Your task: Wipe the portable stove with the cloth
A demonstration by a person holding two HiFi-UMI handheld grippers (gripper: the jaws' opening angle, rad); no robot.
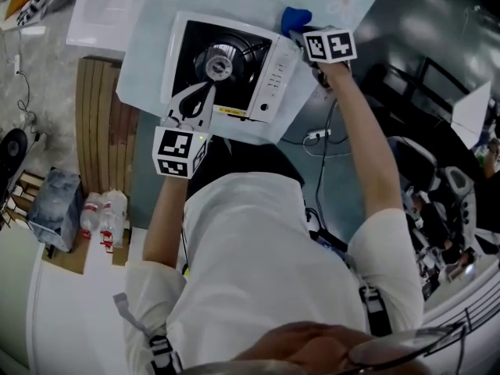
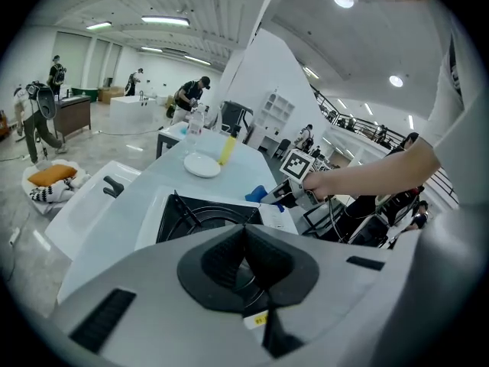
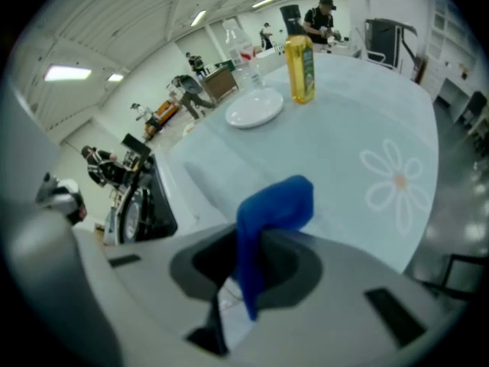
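Head view: the stove [image 1: 226, 69] sits on the pale counter [image 1: 148, 37], a white metal box with a black burner well, its long axis running roughly 9 to 3. My right gripper [image 1: 308, 49] is just off its 3 o'clock end with the blue cloth [image 1: 295, 18] bunched at the tip, so I judge the wipe goes toward 9. The left gripper [image 1: 191, 104] hangs over the 6 o'clock edge.

Left gripper view: the jaws are pressed together on nothing, with the ribbed burner grate straight ahead at 12.

Right gripper view: the jaws are clamped on the cloth [image 3: 267, 220], soft and folded over, with the stove [image 3: 141, 205] at 9.
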